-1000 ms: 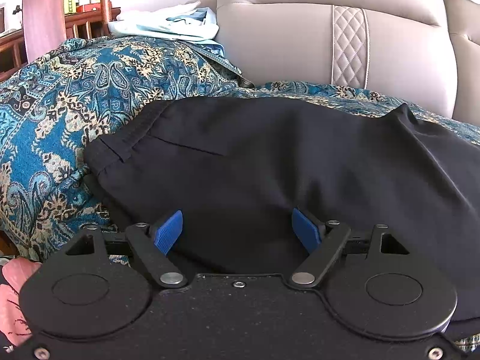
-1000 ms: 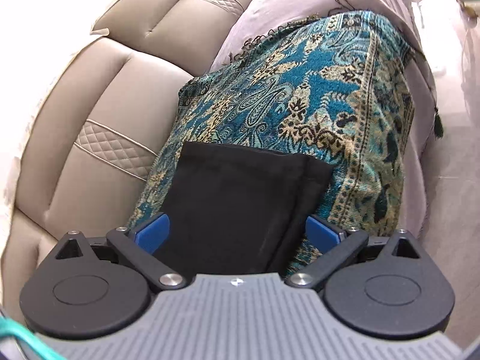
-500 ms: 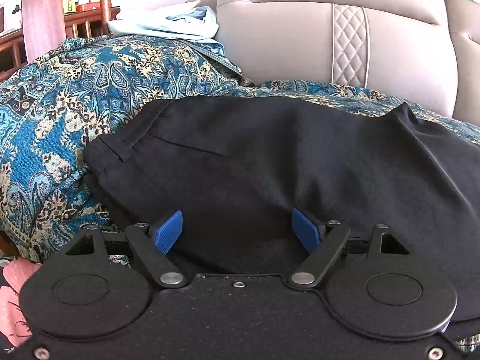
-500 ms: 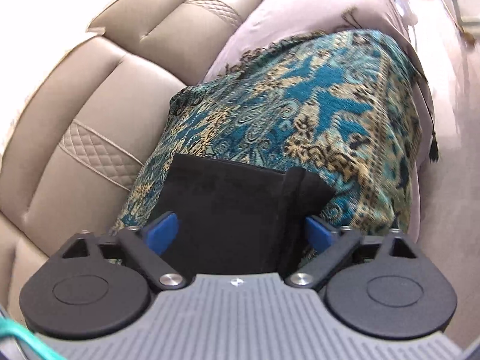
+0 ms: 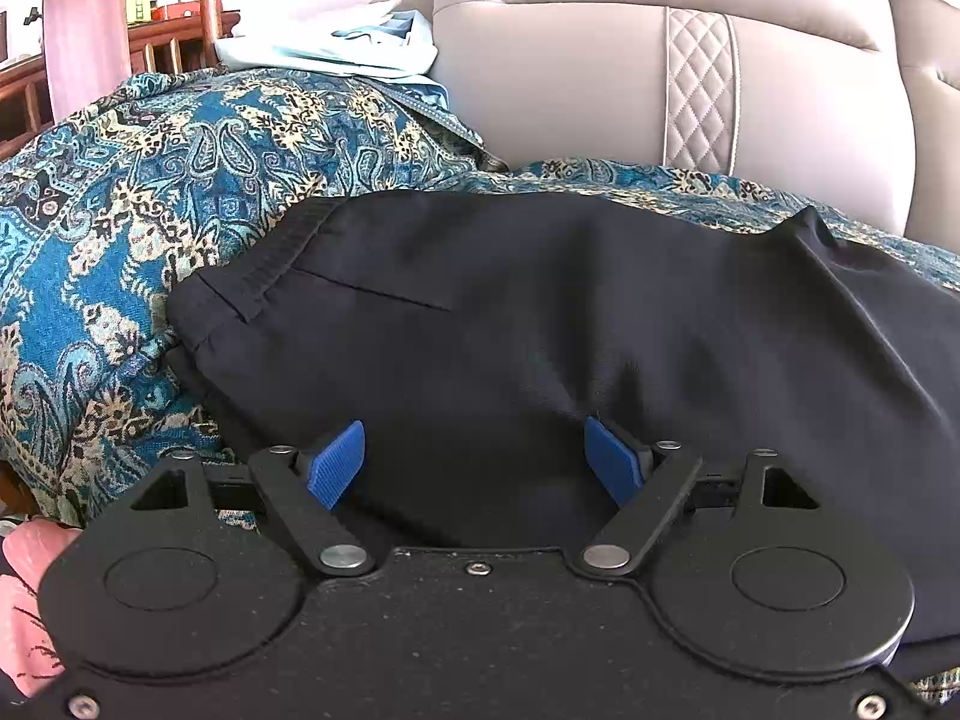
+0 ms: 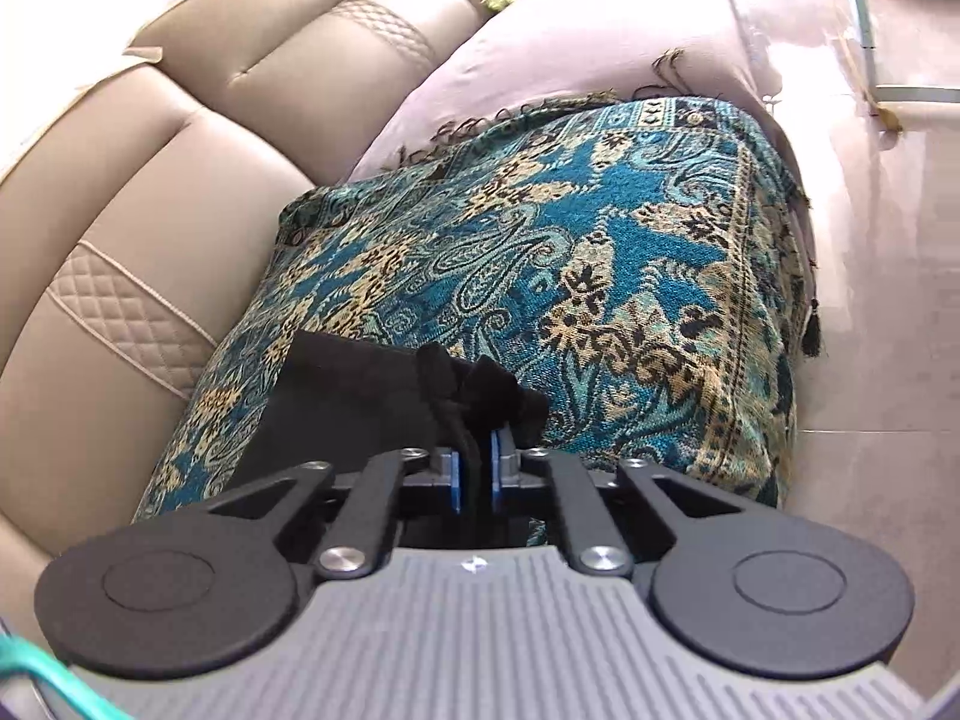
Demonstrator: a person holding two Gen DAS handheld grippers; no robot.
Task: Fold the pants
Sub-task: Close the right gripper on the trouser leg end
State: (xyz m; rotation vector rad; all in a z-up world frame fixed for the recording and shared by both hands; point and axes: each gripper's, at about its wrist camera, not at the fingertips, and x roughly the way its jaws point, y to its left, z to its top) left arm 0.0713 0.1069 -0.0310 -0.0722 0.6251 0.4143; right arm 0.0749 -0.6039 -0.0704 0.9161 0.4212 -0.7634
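One pair of black pants (image 5: 540, 324) lies on a blue patterned throw (image 5: 150, 228) spread over the seat of a beige sofa (image 5: 600, 90); waistband end sits in the left wrist view, hem end in the right wrist view. Right claw (image 6: 474, 471): jaws closing, blue pads already pressing a bunched wad of the hem fabric between them, cloth puckered up just ahead of the fingertips. Left claw (image 5: 480, 462): spread wide over the seat of the pants near the waistband, pads to either side of the cloth and not pinching it. Handling judgement: thin woven fabric, light, limp, no stiffness of its own, so it will drape and sag from any single hold and the layers may slide over each other. The gathered hem grip looks secure but takes both legs only if the wad includes both; cannot tell from here. Best holds are likely the elastic waistband (image 5: 264, 258), which is thicker, and the hems. Count: one pair of pants, one throw, two claws, one heap of pale blue clothing (image 5: 336, 48) on the sofa's far end, well apart from the pants.
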